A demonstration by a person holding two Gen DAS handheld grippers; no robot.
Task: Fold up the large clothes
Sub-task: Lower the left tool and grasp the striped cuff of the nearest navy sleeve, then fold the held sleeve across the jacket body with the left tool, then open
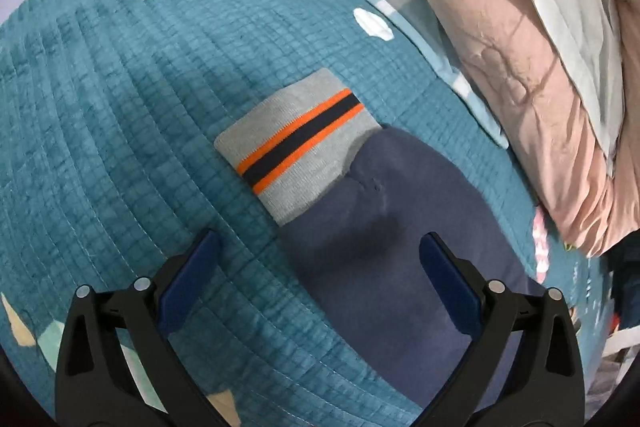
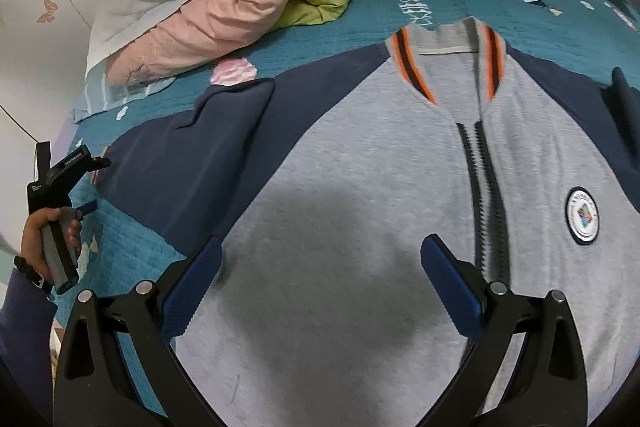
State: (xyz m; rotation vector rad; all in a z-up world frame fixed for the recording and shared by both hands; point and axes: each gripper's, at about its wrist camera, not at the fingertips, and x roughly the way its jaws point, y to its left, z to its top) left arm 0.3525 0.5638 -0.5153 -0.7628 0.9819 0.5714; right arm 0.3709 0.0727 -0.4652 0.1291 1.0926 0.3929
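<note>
On the teal bed quilt [image 2: 328, 39], the grey-and-navy jacket [image 2: 360, 187] lies flat, zip up. Left claw [image 1: 320, 259] hangs wide over its sleeve [image 1: 380, 227]; right claw [image 2: 320, 259] wide above the chest. Pinching one layer could drag the body askew.

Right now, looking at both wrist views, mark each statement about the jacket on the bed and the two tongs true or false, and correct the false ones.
1. The grey zip-front jacket with navy sleeves lies spread on the teal quilted bedspread. True.
2. The left tongs are clamped on the grey ribbed cuff with orange and navy stripes. False: they are open, holding nothing.
3. The round badge sits beside the zip. True.
4. The right tongs grip the collar. False: they are open over the grey chest.
5. The zip is closed right up to the collar. False: its top is open.
</note>
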